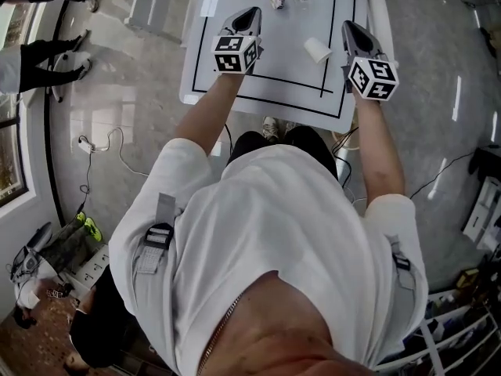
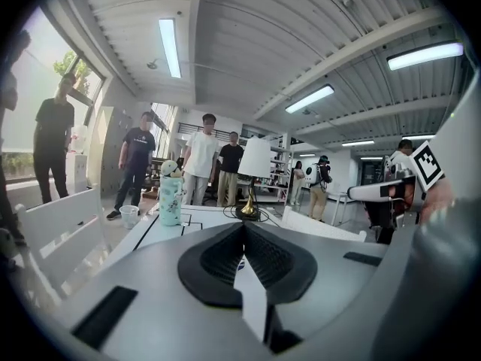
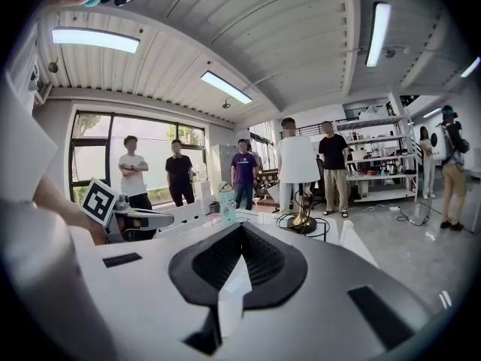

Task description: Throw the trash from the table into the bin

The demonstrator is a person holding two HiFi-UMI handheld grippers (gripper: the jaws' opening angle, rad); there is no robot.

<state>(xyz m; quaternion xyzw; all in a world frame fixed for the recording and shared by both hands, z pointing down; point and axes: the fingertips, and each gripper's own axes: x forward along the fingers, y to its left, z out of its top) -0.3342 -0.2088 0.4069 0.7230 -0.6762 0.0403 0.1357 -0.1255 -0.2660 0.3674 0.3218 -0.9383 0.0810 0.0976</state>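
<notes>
Open tabletop (image 1: 266, 77) ahead, a white cup (image 1: 317, 50) at right, lamp (image 2: 254, 160) and bottle (image 2: 170, 198) beyond

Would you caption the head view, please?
Left gripper and right gripper, both shut, over a white table near a white cup.

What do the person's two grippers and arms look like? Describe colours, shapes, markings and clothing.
The left gripper and right gripper are both grey tapering wedges with black ribbed pads. Each carries a white cube printed with black square markers. The person wears a white short-sleeved shirt, forearms bare, with grey straps and black buckles at the shoulders.
</notes>
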